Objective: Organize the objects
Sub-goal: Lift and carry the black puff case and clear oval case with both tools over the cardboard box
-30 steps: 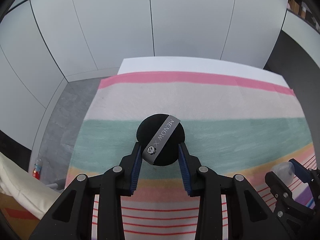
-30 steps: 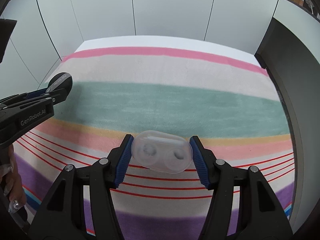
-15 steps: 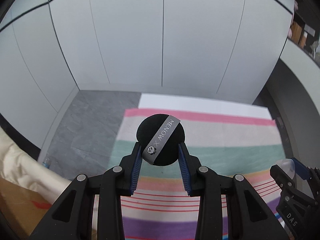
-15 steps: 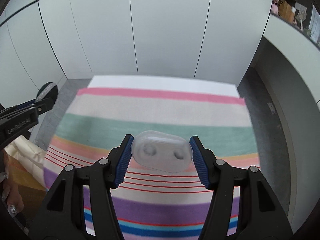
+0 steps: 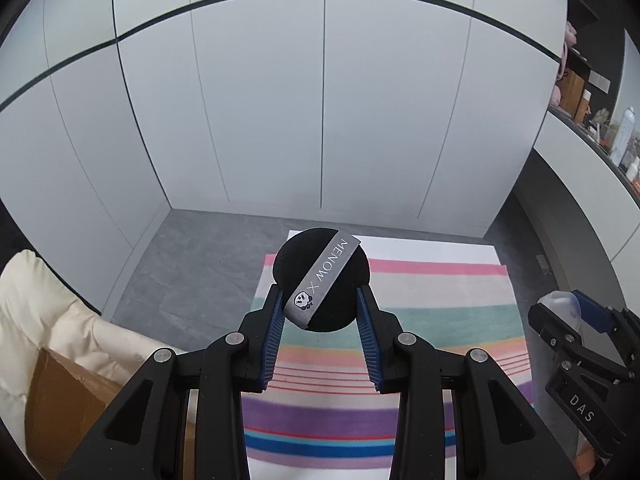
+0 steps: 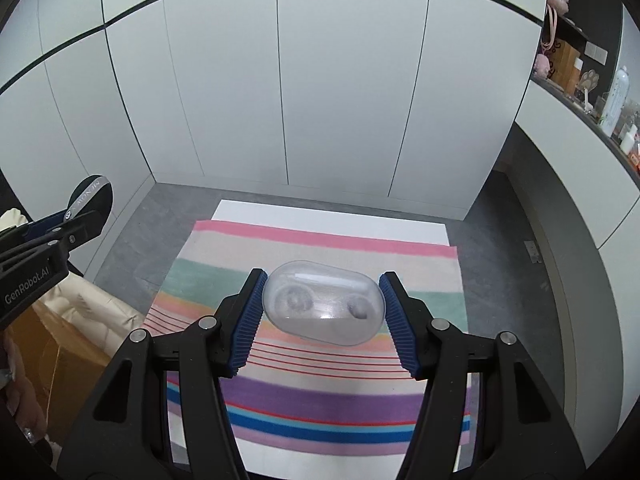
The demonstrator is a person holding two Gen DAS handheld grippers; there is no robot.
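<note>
Powder puff [image 5: 321, 280], a black round pad with a grey ribbon band printed MENOW X, sits pinched between the 2 blue-padded fingers [image 5: 275, 332] of the left gripper [image 5: 320, 300], held up in the air well above the striped cloth [image 5: 440, 304] on the desk [image 6: 332, 216]. It looks soft and nearly weightless, so I'd judge it squashes under pressure and could twist in the grip; the pads bite its lower rim on opposite sides, which seems the sensible hold, since the ribbon is loose and would give. The right gripper [image 6: 322, 306] is closed on a clear plastic case [image 6: 324, 303] with 2 round wells inside, its fingers [image 6: 400, 332] pressing the 2 short rounded ends, also lifted above the cloth. That shell appears light, stiff and slick, likely to pop out if squeezed off-centre, and thin enough to crack under a hard clamp. Both items hang roughly over the middle of the desk, the puff nearer its left edge.
</note>
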